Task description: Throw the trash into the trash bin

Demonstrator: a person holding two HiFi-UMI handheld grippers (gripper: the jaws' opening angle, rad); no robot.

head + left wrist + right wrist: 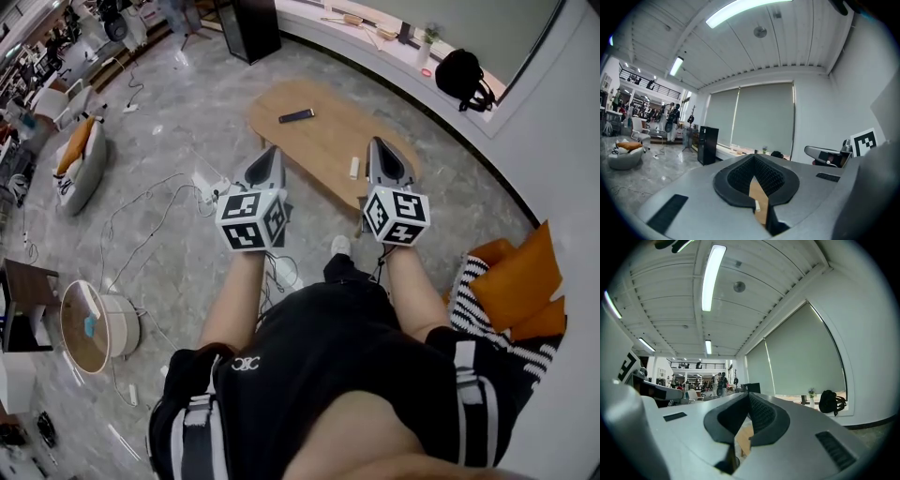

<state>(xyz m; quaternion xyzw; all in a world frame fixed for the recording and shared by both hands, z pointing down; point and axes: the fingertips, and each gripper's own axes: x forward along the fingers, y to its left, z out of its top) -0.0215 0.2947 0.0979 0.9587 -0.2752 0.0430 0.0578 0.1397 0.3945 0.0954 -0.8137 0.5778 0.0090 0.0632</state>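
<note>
Approach step: nothing is picked up yet. The left gripper [272, 152] and right gripper [377, 145] both have their fingers pressed together, empty, aimed at the table [309, 141]. A small white scrap [354, 168] — likely the trash — lies near its edge, just beside the right gripper. Next, those fingers must spread and close around it.

We saw an evenly bright room, lit by long ceiling strips [740, 11] that flared white in both gripper views. The polished floor [178, 112] carried a soft sheen. Fisheye bending curved every edge, the corners went black, and the nearest foreground looked soft.
</note>
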